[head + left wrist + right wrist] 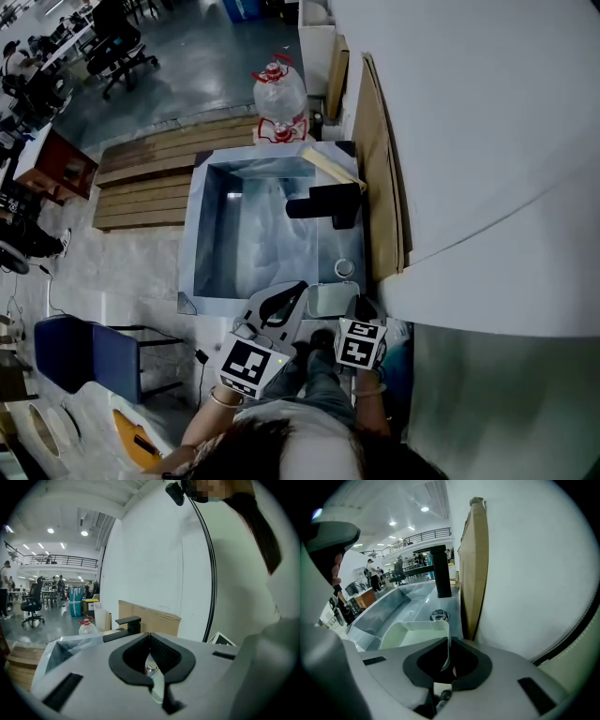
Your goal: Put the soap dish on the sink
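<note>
- Two grippers sit at the near edge of the sink [208, 239], each held in one of the person's hands.
- The right gripper [447, 644] has its jaws closed tight on the thin right-hand wall of the soap dish [415, 634].
- The pale, empty soap dish juts forward from those jaws over the sink's near right corner; whether its base touches the ledge cannot be told.
- The left gripper [149, 637] has its jaws pressed together at the tips with nothing between them, just left of the dish.
- A round metal knob [439, 615] lies on the ledge just past the dish.
- A black tap [328, 203] stands further along the same ledge, its spout reaching over the basin.
- Cardboard [474, 564] leans on the white wall to the right of the sink.
- A water bottle [279, 98] stands beyond the far end, and wooden pallets [150, 183] lie to the left.
</note>
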A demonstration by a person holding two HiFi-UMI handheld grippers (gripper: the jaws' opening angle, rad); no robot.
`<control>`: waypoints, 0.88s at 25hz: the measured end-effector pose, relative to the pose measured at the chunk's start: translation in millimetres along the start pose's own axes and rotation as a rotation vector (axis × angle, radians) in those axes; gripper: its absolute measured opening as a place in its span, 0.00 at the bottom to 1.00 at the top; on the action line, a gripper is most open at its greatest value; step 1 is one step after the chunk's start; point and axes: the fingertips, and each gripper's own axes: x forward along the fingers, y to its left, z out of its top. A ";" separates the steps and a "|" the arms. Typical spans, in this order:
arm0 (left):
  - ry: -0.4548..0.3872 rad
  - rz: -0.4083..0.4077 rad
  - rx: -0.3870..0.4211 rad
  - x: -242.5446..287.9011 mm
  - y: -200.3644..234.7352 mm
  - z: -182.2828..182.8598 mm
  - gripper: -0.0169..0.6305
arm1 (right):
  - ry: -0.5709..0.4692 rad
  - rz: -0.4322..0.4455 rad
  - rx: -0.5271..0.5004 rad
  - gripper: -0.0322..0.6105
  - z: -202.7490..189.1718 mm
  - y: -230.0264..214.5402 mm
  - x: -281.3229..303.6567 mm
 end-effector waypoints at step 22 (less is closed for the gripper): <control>-0.057 0.007 0.046 -9.2 -7.6 18.6 0.04 | -0.073 0.017 -0.042 0.10 28.7 3.8 -34.0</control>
